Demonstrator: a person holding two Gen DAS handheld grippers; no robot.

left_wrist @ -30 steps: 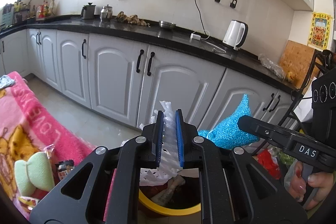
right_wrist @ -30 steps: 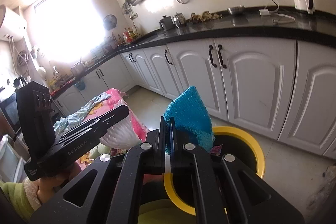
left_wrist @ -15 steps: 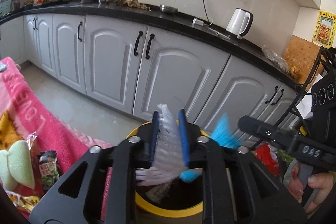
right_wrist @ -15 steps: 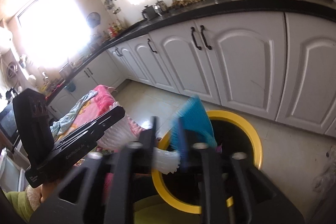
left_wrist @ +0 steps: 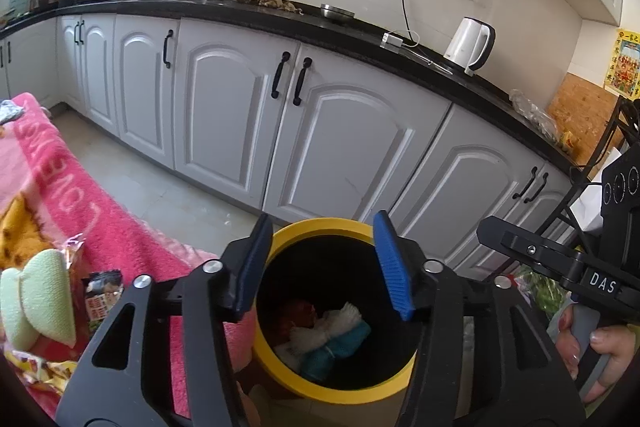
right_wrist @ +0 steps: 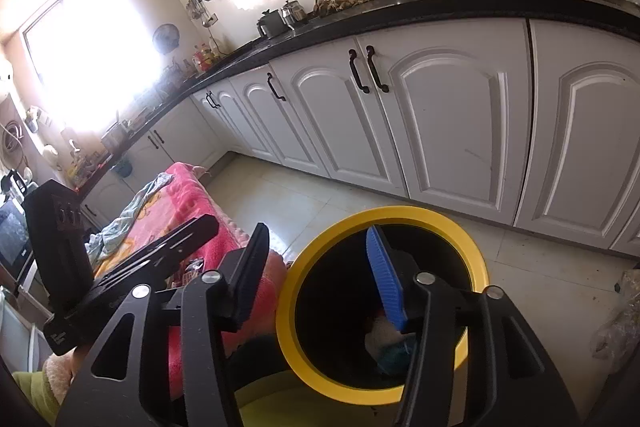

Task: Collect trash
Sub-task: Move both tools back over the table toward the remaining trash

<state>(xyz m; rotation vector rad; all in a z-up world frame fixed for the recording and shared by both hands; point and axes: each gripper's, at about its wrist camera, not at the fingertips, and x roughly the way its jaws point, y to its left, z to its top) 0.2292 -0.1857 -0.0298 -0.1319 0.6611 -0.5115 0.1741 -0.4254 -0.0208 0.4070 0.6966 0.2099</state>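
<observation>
- While both grippers hang over the yellow-rimmed bin (left_wrist: 335, 385), their jaws have just been opening and nothing sits between either pair.
- Left wrist view, 9 o'clock: pink blanket (left_wrist: 68, 187) with lettering; on it a pale green sponge (left_wrist: 38, 303) and a snack wrapper (left_wrist: 102, 297) just beside it toward 3 o'clock.
- Left gripper (left_wrist: 324, 261), 6 o'clock: blue-padded fingers (left_wrist: 392, 271) spread apart, empty, the bin mouth showing through the gap.
- Inside the bin, lower centre: white crumpled wrapper (left_wrist: 336, 325) lying on the teal cloth (left_wrist: 340, 345), touching; a reddish scrap (left_wrist: 298, 311) at its 10 o'clock.
- 12 o'clock: white cabinets (left_wrist: 240, 115) under a black counter; white kettle (left_wrist: 470, 45) at 2 o'clock.
- 3 to 4 o'clock: the right gripper's body, and a hand (left_wrist: 600, 351) closed round its grey handle.
- Right wrist view, 8 o'clock: the left gripper's black body above the blanket (right_wrist: 180, 211).
- Right gripper (right_wrist: 320, 259), 6 o'clock: fingers parted, empty; the one toward 9 o'clock is over the blanket edge, the blue-padded one over the bin mouth.
- Bin rim (right_wrist: 400, 213) at 5 o'clock; white and teal trash (right_wrist: 386, 345) partly hidden behind the finger.
- 11 o'clock: glaring window, detail washed out.
</observation>
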